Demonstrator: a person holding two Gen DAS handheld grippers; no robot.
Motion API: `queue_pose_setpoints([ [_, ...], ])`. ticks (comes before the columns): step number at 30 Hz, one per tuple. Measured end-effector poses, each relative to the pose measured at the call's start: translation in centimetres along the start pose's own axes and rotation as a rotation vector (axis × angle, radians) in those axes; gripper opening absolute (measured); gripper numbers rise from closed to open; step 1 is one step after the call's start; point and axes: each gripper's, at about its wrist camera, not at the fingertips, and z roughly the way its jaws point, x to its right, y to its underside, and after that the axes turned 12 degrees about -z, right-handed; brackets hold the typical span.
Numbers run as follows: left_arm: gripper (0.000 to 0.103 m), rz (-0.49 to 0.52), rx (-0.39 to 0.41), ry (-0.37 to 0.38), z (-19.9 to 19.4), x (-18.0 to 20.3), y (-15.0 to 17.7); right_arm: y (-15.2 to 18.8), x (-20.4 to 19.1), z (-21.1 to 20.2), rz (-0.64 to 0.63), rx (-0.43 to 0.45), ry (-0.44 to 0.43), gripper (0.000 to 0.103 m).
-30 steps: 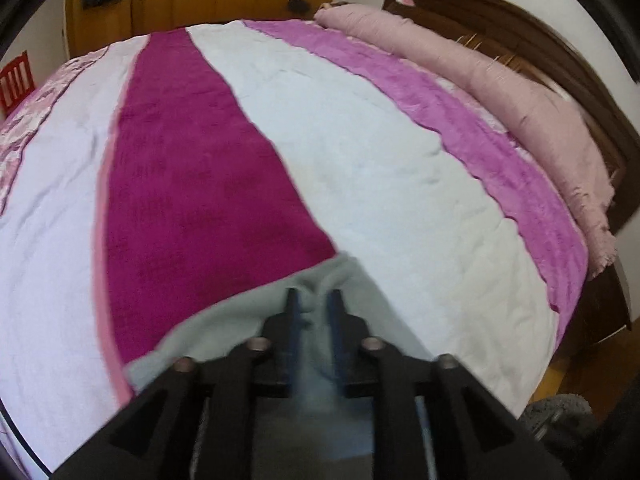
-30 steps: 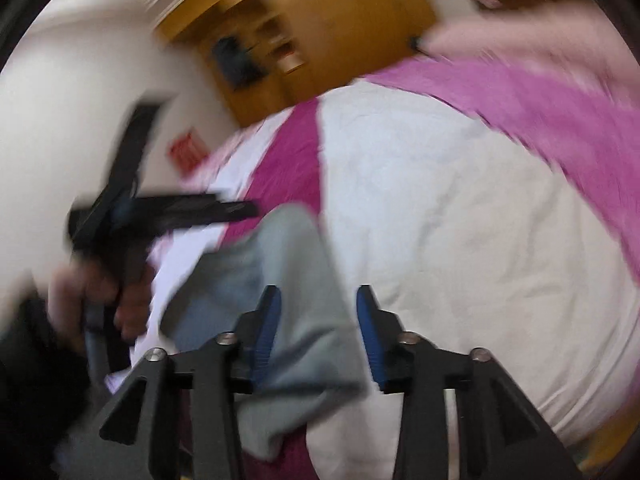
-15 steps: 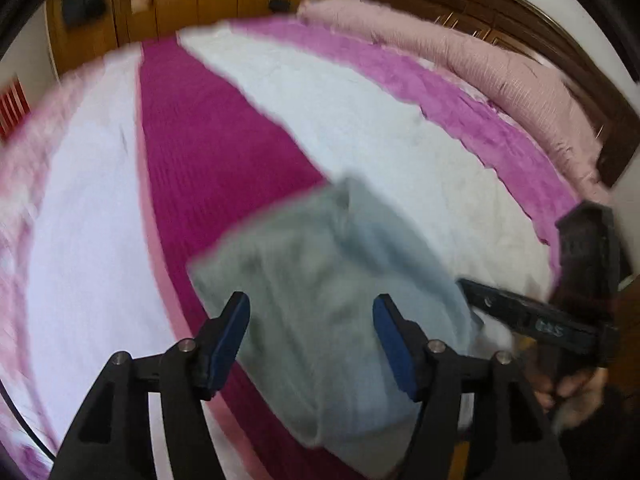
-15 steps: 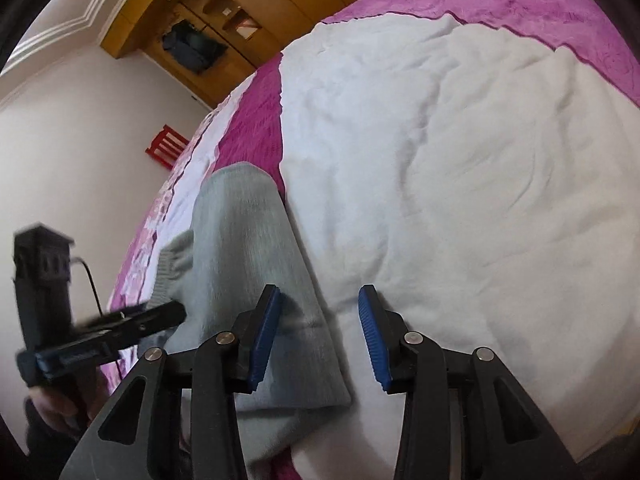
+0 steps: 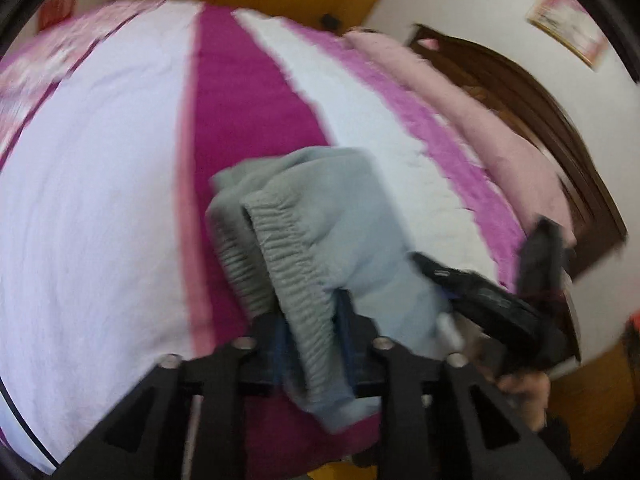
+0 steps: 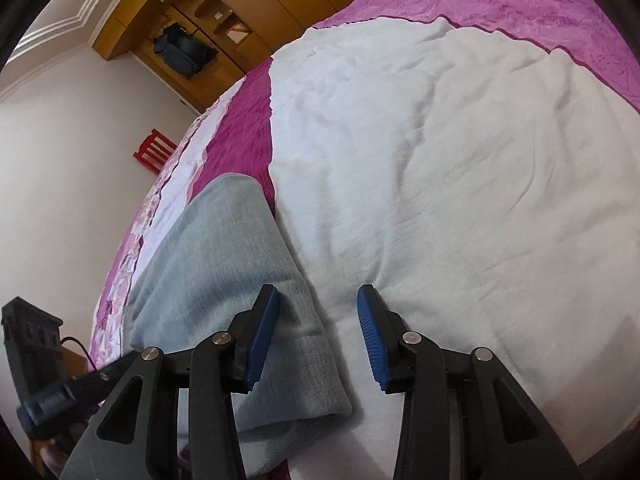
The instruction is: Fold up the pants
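Note:
The grey pants (image 5: pixel 336 216) lie folded on the bed. In the left wrist view my left gripper (image 5: pixel 312 328) is shut on their ribbed waistband (image 5: pixel 296 272), which is bunched up between the blue pads. In the right wrist view the pants (image 6: pixel 224 264) lie flat at the lower left. My right gripper (image 6: pixel 318 332) is open over their right edge, its left pad (image 6: pixel 262 332) above the cloth and its right pad (image 6: pixel 372 336) above the bedspread. The right gripper also shows in the left wrist view (image 5: pixel 492 300), beside the pants.
The bed has a striped bedspread in white (image 6: pixel 460 160), magenta (image 5: pixel 244 88) and pink. A pink pillow roll (image 5: pixel 480 120) and dark wooden headboard (image 5: pixel 560 120) lie at the far right. A wooden wardrobe (image 6: pixel 248 8) and a red chair (image 6: pixel 154 152) stand beyond the bed.
My left gripper was shut on the pants, opened half a second ago, and is now shut on the waistband. My right gripper stays open and the pants have settled flat under it.

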Motion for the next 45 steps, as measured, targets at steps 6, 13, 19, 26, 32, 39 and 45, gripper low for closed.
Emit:
queue_pose_setpoints([
  [6,0.050,-0.059,0.040,0.068,-2.4,-1.7,-2.0,-0.2,-1.6,-1.4,-0.054,0.005,0.106,0.042],
  [13,0.044,0.214,0.162,0.068,-3.6,2.7,-3.0,0.7,-5.2,-3.2,-0.268,0.037,0.222,0.046],
  [19,0.044,0.299,0.100,-0.087,2.8,2.1,-2.9,1.9,-5.8,-3.7,-0.266,-0.035,0.202,0.046],
  [26,0.058,0.291,0.068,-0.110,4.5,0.0,-4.6,5.0,-8.7,-2.4,-0.326,-0.202,0.274,0.045],
  [32,0.058,0.305,0.060,-0.101,4.2,0.0,-4.5,4.5,-9.9,-5.6,-0.391,-0.060,0.344,0.046],
  [39,0.059,0.318,0.056,-0.112,4.2,0.0,-4.6,0.6,-9.8,-0.9,-0.380,-0.132,0.355,0.046],
  [45,0.063,0.299,0.038,-0.087,4.5,-0.7,-4.9,4.9,-11.4,-1.4,-0.572,-0.146,0.462,0.047],
])
